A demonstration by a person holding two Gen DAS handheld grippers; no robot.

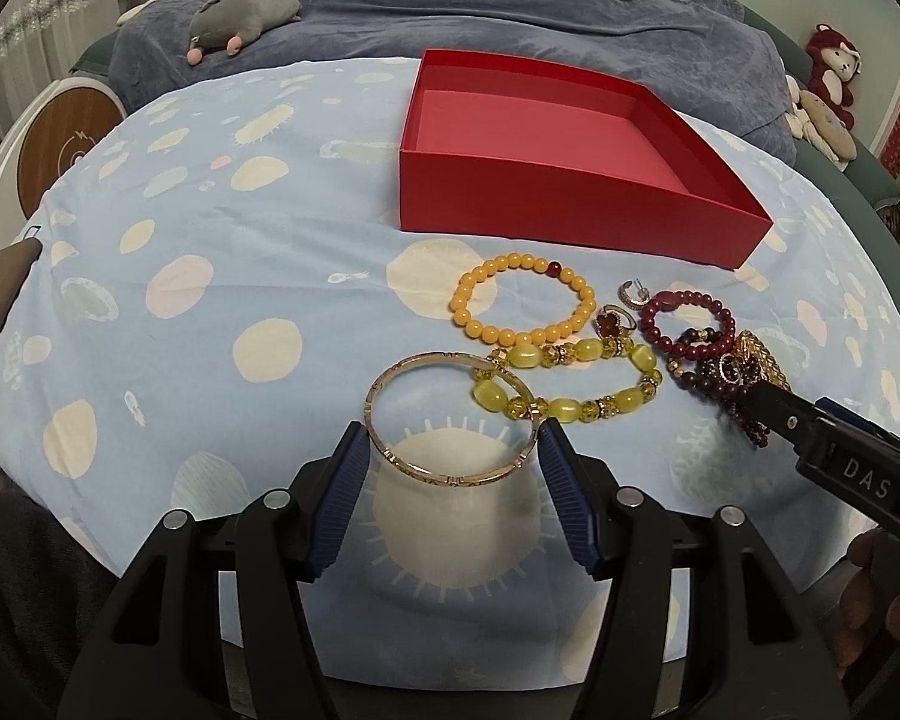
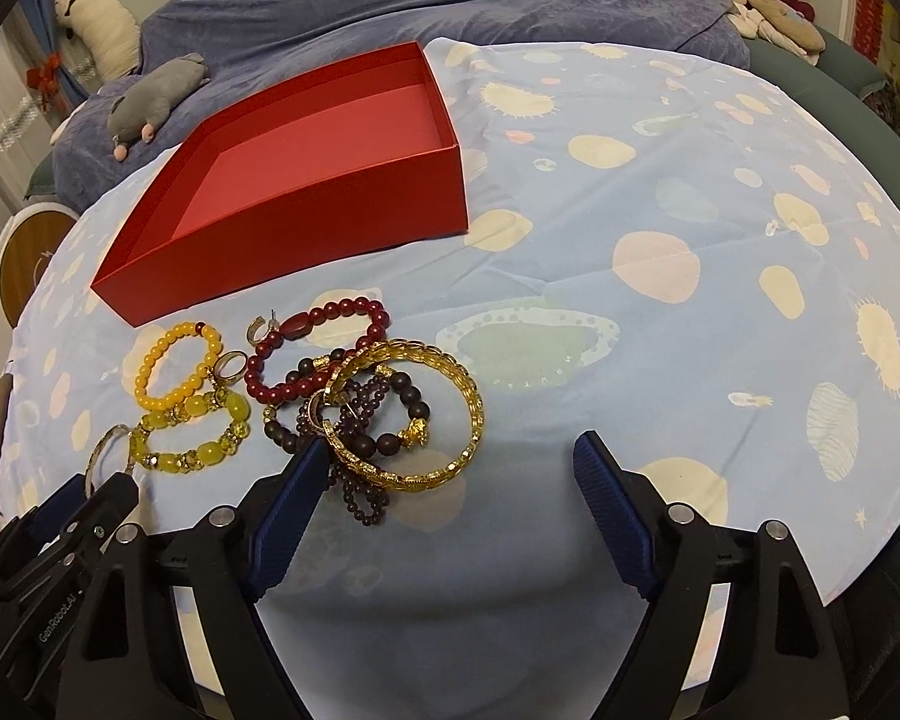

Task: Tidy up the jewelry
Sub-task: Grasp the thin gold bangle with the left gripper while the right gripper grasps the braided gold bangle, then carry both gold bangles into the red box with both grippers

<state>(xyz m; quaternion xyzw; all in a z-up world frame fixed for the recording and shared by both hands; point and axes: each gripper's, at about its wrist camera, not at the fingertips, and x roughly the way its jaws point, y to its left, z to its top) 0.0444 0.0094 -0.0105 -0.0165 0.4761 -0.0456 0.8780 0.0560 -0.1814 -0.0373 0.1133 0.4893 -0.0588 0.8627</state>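
Observation:
An empty red box (image 1: 570, 204) stands on the spotted blue cloth, and shows too in the right wrist view (image 2: 306, 210). My left gripper (image 1: 453, 447) has its pads on both sides of a thin rose-gold bangle (image 1: 450, 417), which rests on the cloth. Beyond lie a yellow-green bead bracelet (image 1: 570, 384), an orange bead bracelet (image 1: 522, 300) and a dark red bead bracelet (image 1: 684, 324). My right gripper (image 2: 447, 459) is open over a gold chain bangle (image 2: 408, 414) and tangled dark beads (image 2: 360, 420).
A ring (image 2: 231, 366) and a hoop earring (image 2: 261, 327) lie among the bracelets. A grey plush toy (image 1: 243, 18) lies on the blue blanket behind the table. A round wooden-faced device (image 1: 60, 144) stands at the left. Plush toys (image 1: 828, 84) sit at the far right.

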